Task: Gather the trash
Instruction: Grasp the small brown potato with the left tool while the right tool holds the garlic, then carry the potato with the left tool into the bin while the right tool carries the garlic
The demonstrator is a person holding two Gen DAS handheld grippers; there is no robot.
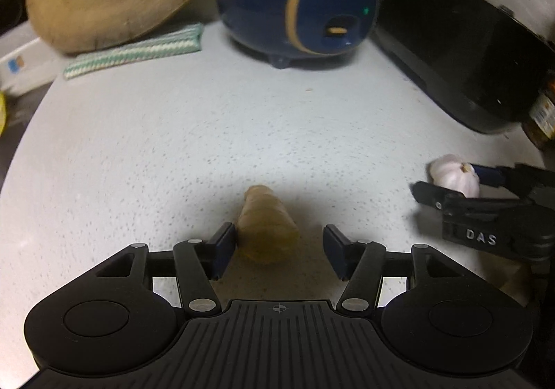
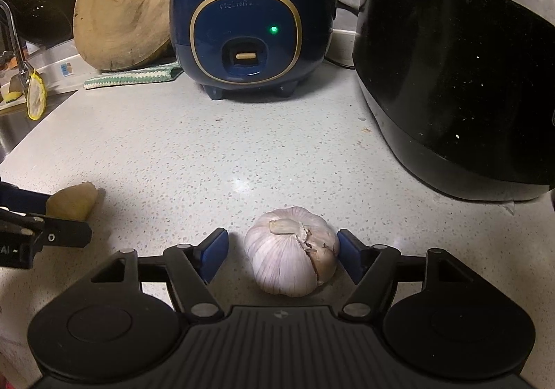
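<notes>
While both tools hover low over the pale speckled stone countertop [image 2: 242,153], the left gripper [image 1: 279,245] stands spread wide — a tan, stubby piece of ginger [image 1: 265,222] lies on the counter between its blue pads, touching the left one and clear of the other. The right gripper [image 2: 282,252] is parted too, around a whole white garlic bulb [image 2: 293,252] — its right pad touches or nearly touches the bulb. Behind stand a navy rice cooker [image 2: 249,25], a round wooden board [image 2: 121,11] and a glossy black appliance [image 2: 451,87].

"DAS" on right tongs [image 1: 447,186] (white letters)
</notes>
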